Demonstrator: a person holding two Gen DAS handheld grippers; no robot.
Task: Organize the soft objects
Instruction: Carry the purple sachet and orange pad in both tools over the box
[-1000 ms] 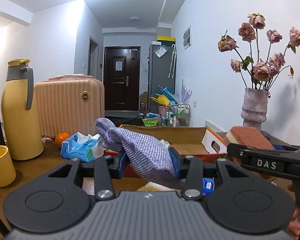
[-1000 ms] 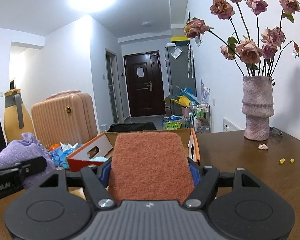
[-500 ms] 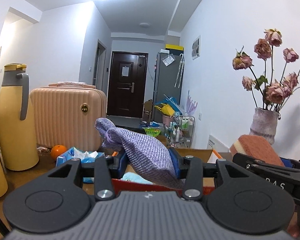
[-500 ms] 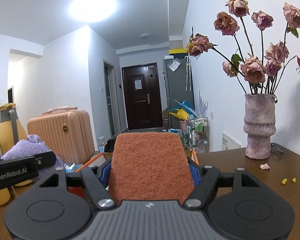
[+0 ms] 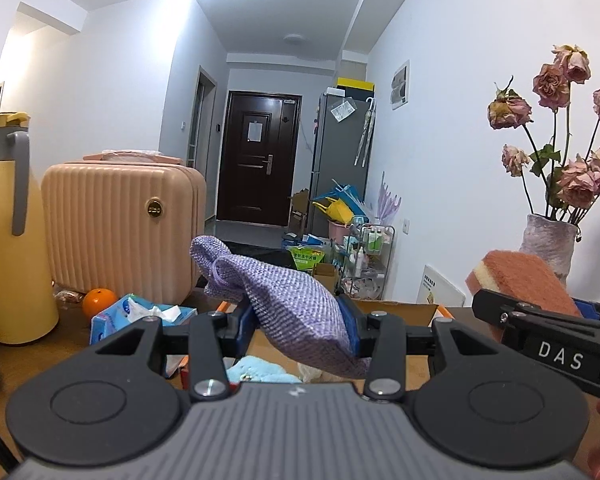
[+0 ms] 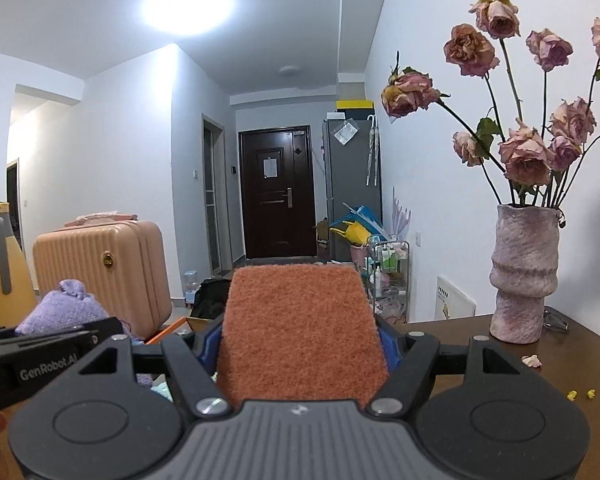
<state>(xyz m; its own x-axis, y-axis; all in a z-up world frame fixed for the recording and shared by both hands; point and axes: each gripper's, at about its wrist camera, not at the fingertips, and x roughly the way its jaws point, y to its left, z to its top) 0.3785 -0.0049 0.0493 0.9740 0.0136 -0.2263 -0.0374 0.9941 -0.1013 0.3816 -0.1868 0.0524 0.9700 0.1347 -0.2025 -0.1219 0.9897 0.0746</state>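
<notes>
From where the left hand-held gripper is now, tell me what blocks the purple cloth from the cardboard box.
Nothing visible does. The left hand-held gripper holds the purple cloth above the open cardboard box; only a light blue cloth lies inside.

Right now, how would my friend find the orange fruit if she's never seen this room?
Find the big peach suitcase standing on the table at the left. The orange sits at the foot of it, between the tall yellow jug and the blue tissue pack. It is the only small round thing there, and bright orange.
</notes>
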